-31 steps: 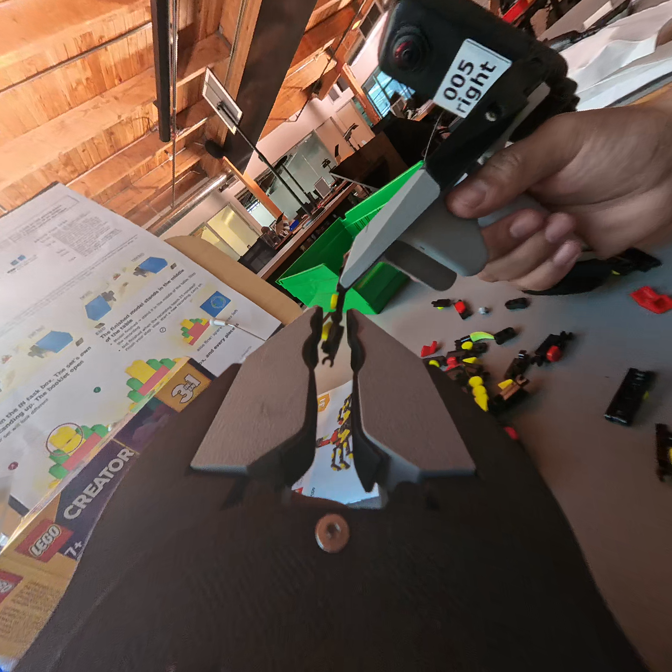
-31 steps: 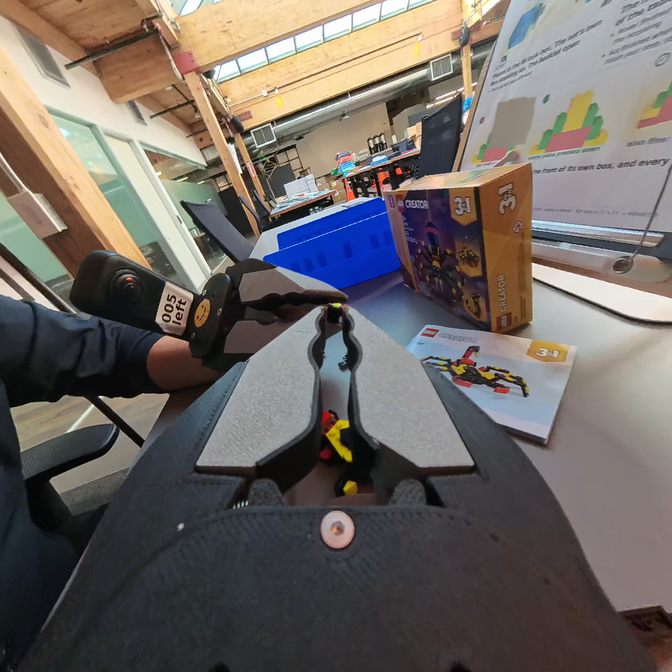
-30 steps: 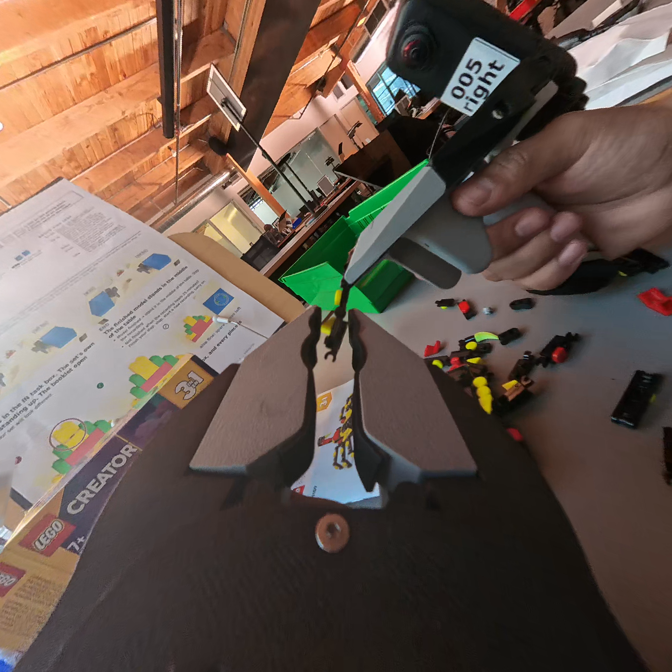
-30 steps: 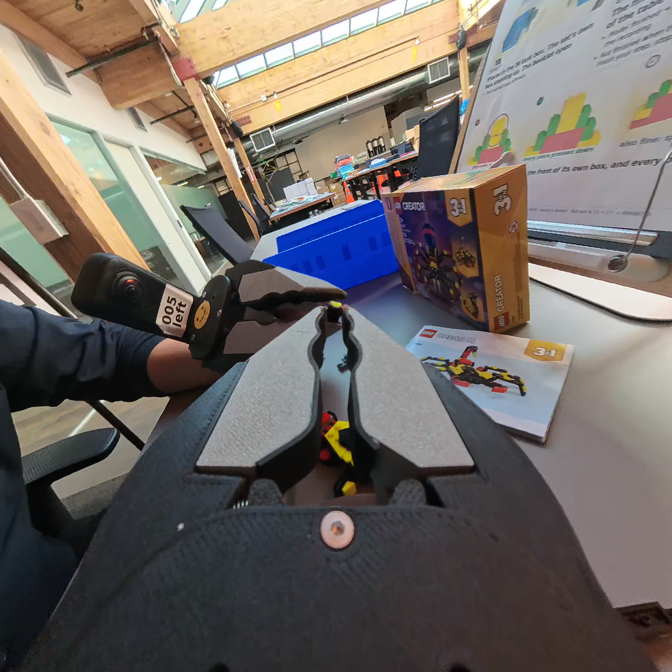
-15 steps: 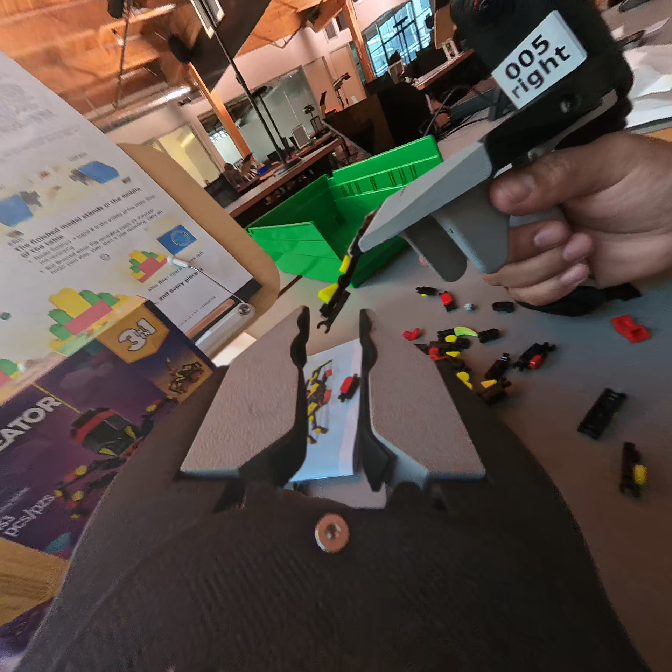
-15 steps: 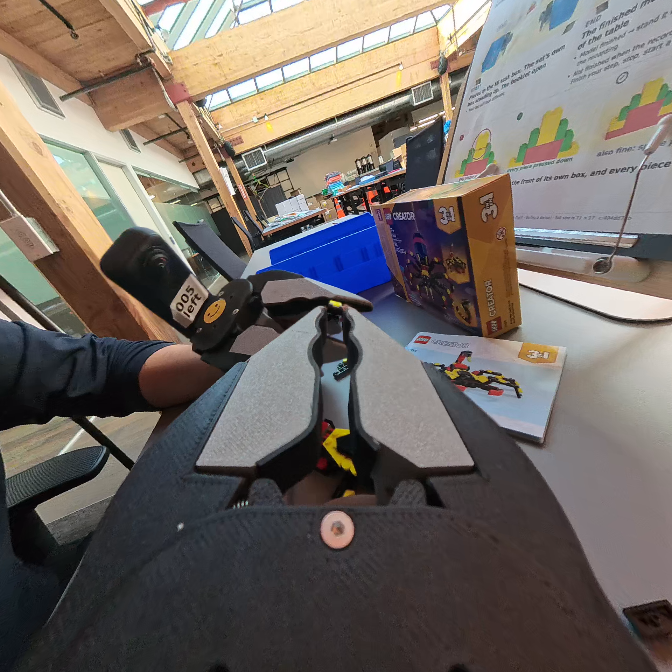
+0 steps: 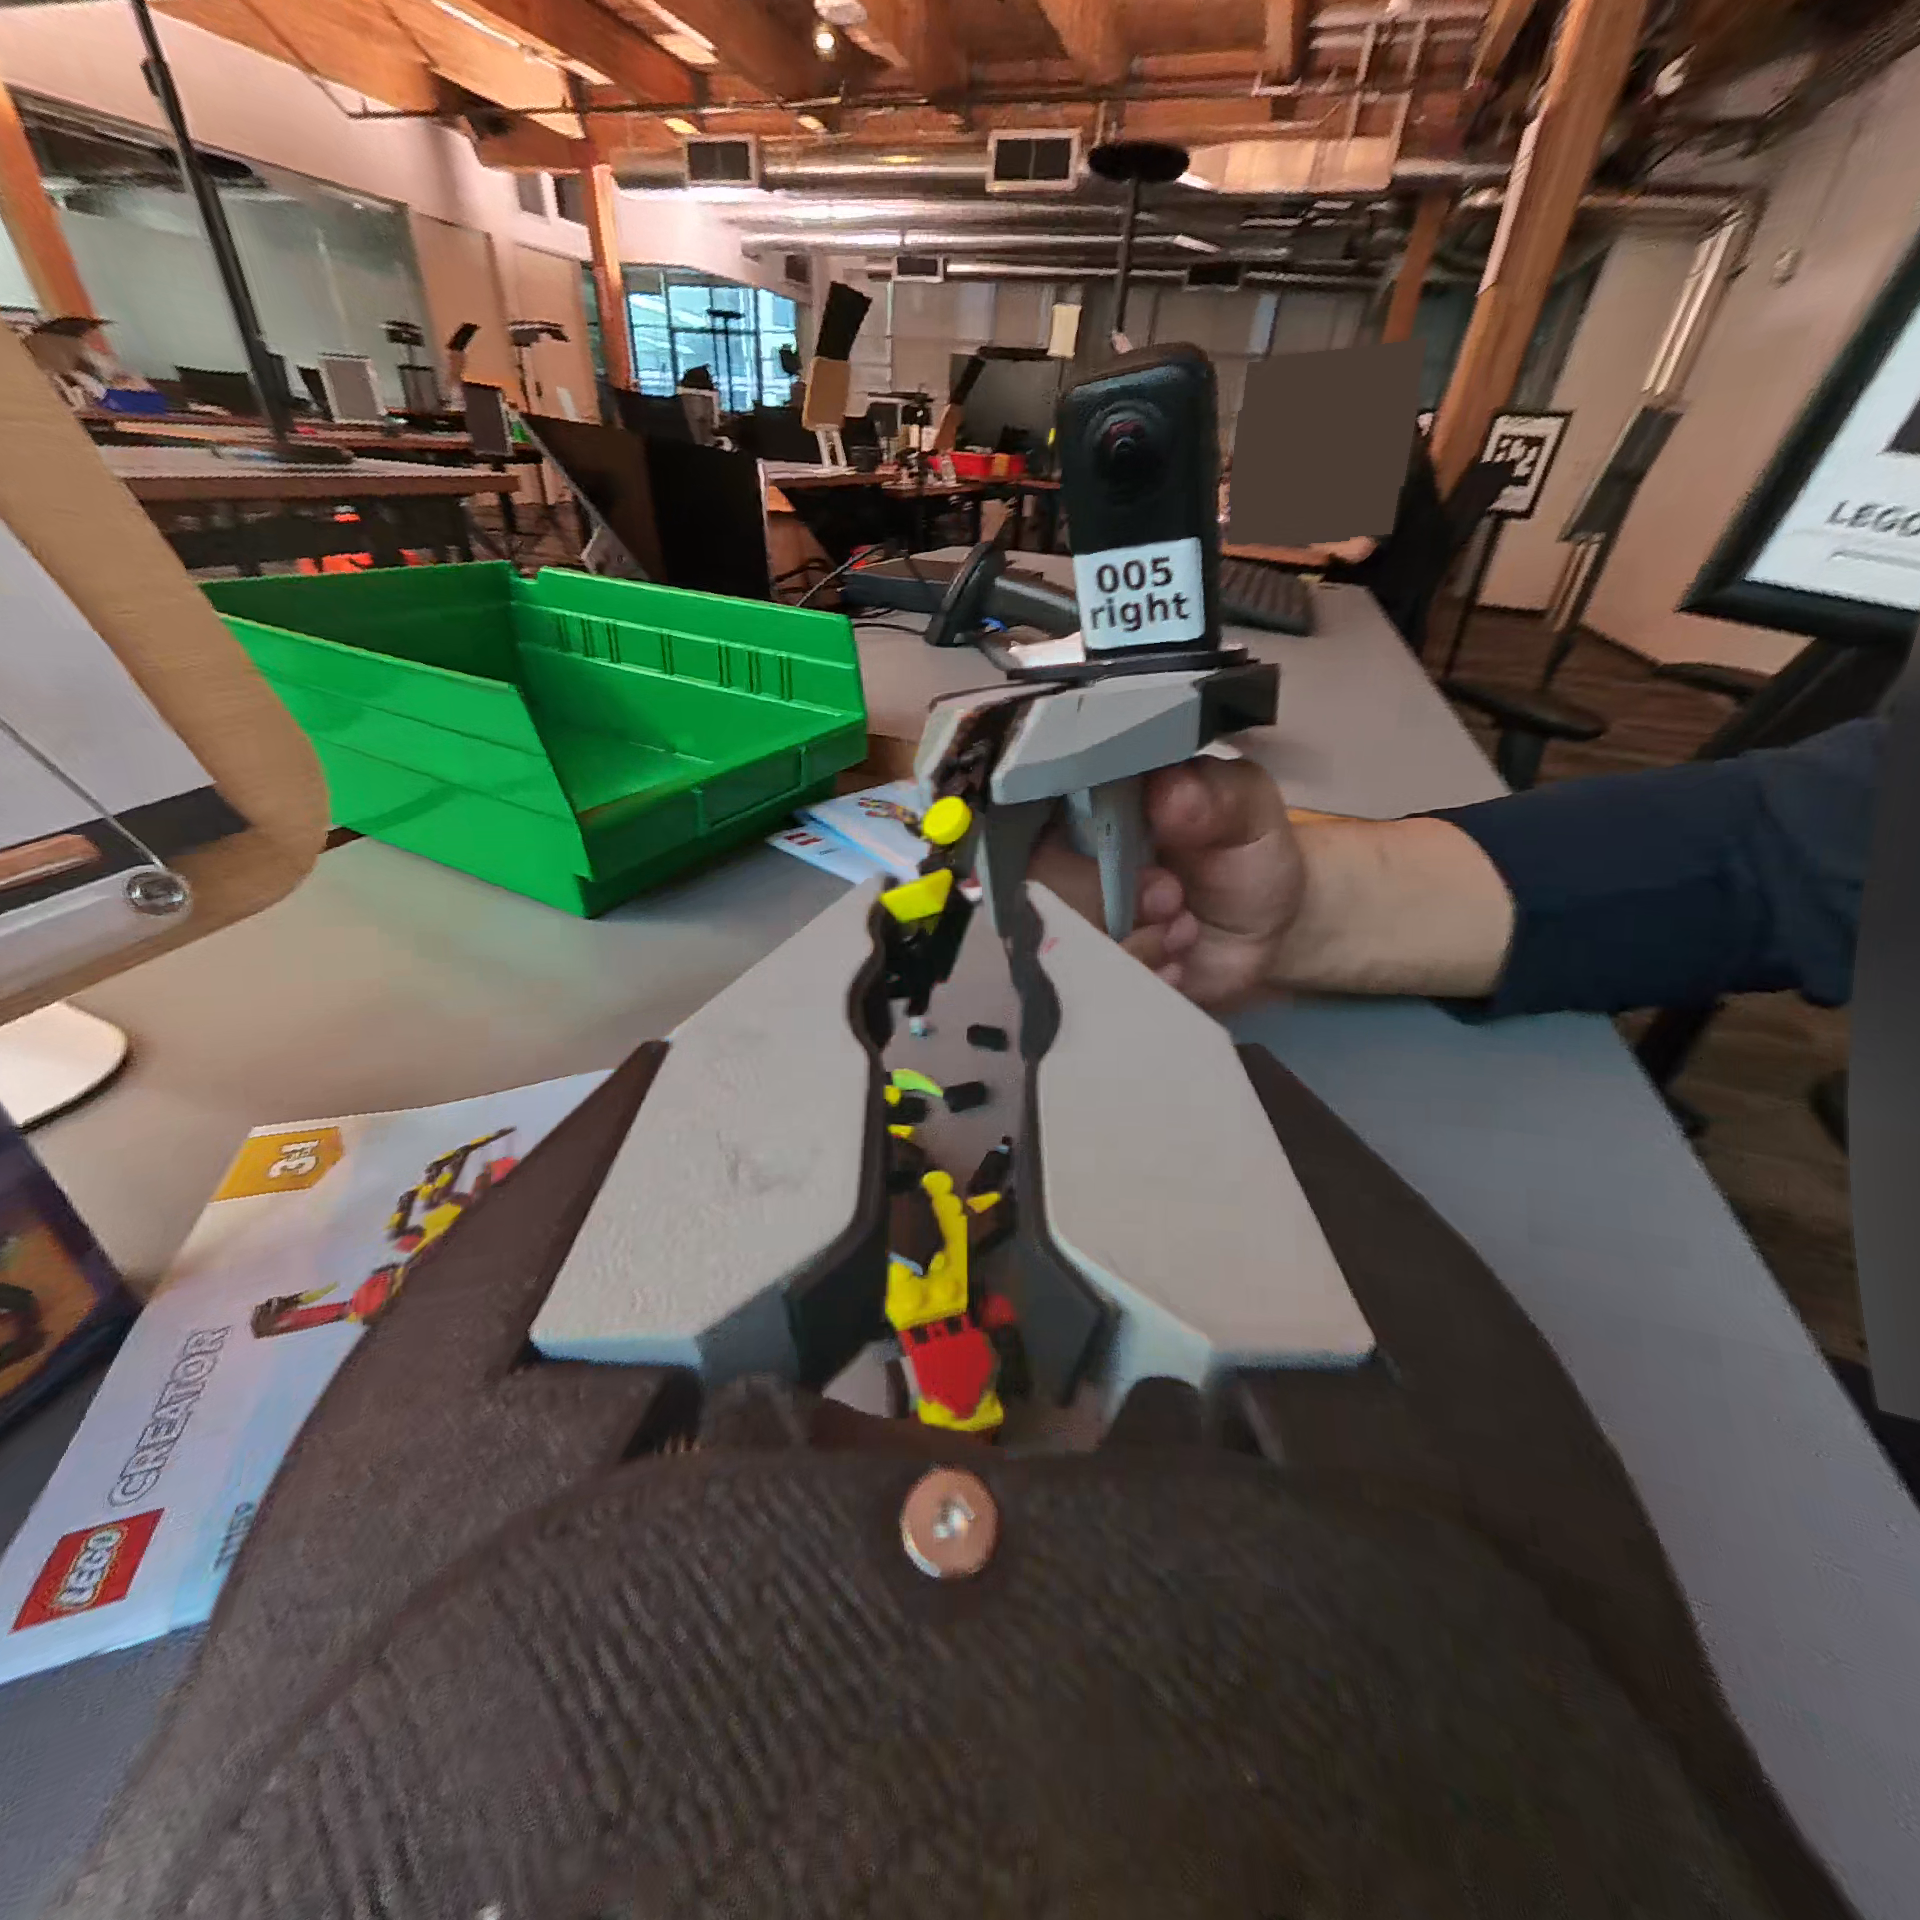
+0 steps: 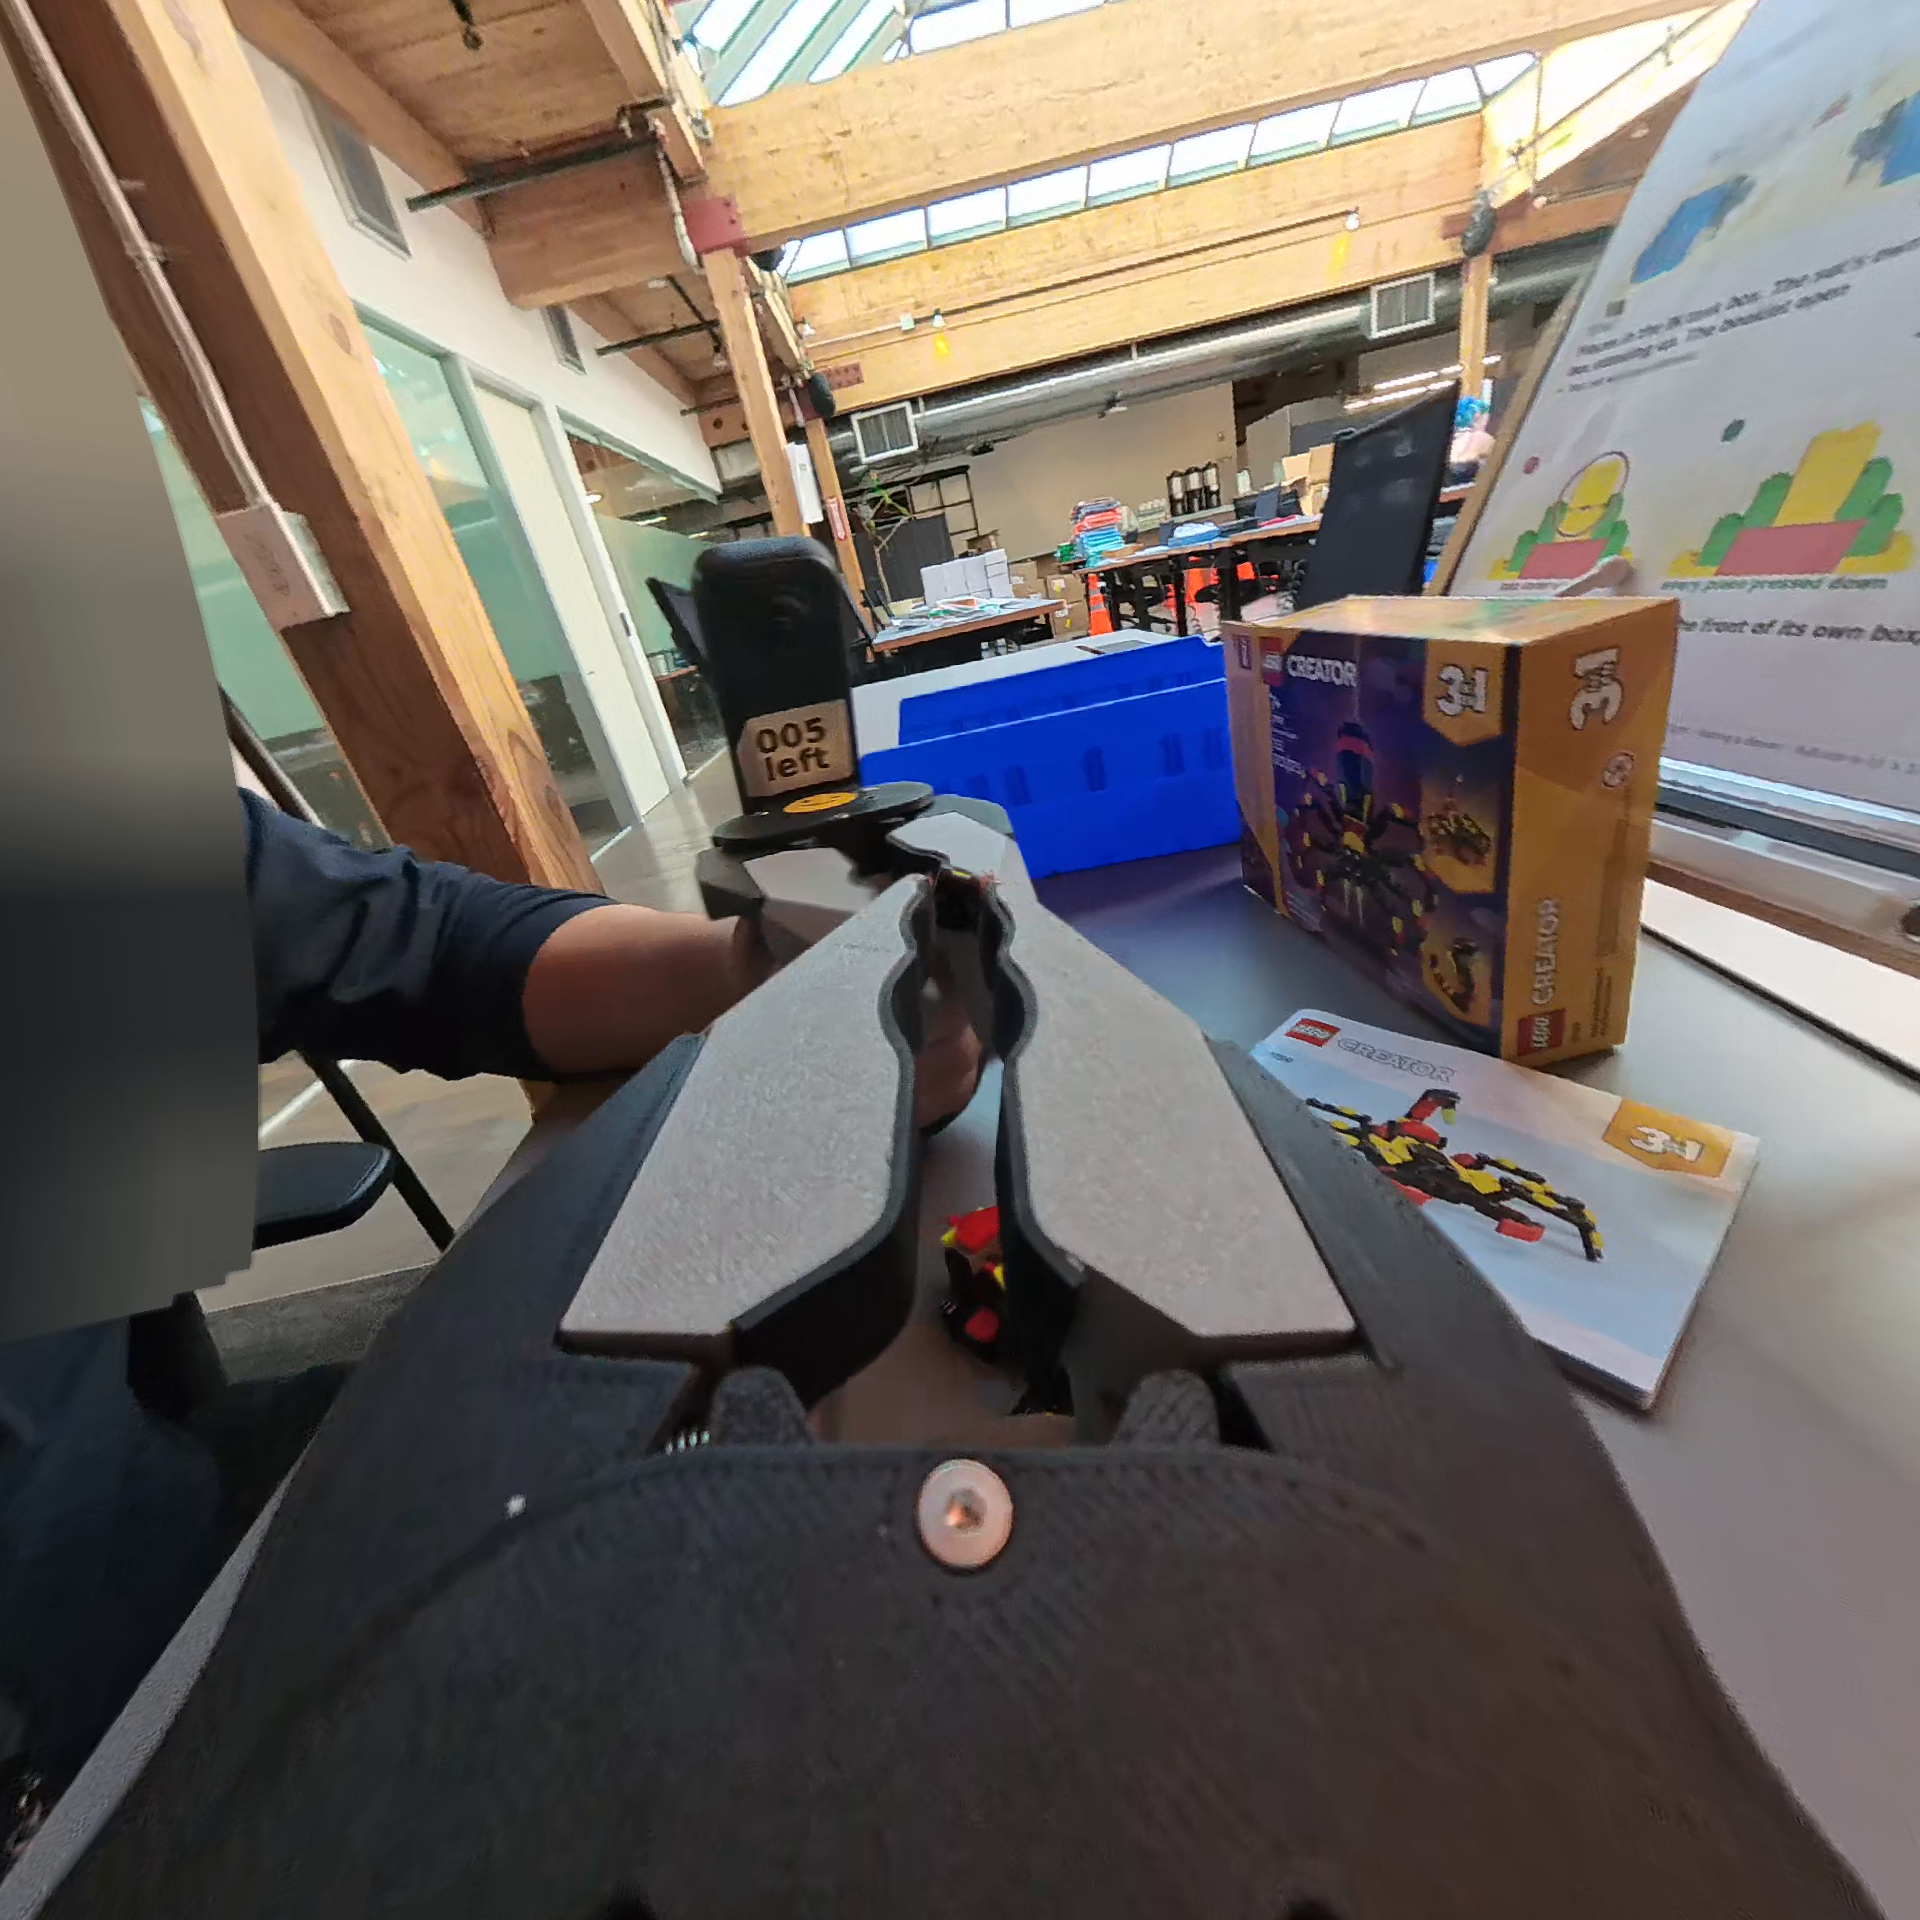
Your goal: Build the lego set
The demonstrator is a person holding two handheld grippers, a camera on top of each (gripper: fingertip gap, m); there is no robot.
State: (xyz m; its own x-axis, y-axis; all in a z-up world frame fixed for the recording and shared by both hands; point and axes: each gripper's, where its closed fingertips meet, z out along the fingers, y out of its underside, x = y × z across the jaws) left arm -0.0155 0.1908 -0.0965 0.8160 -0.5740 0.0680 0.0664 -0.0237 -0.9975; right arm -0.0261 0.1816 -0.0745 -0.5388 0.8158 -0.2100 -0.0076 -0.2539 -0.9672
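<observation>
- A booklet [image 7: 260, 1351] lies flat on the grey table [image 7: 416, 987] at the left. Behind it stands a green bin [image 7: 582, 707], well clear of both tools.
- The left gripper [image 7: 951, 935] has its fingers parted by a narrow gap and holds nothing. A black-and-yellow brick chain [image 7: 920, 935] hangs down into that gap. It sits close against the left finger [image 7: 831, 1039] and clearly apart from the right one.
- Loose bricks [image 7: 935, 1278] in yellow, red and black lie on the table below the gap, untouched.
- The right gripper [image 7: 971, 748] points down from above, gripped by a hand [image 7: 1226, 894]. Its fingers are almost closed and pinch the top end of the chain, which dangles free below.
- In the right wrist view the same pinch shows at the fingertips. A blue bin [image 8: 1060, 758], a toy box [image 8: 1455, 821] and the booklet stand off to the right.
- The chain looks thin and jointed, so it would likely swing or bend under a sideways push.
- A good grip here would call for centring the chain between the left fingers. They should also close slowly and squarely, on a stiff brick rather than on a joint.
- The right pinch should stay firm and steady meanwhile.
</observation>
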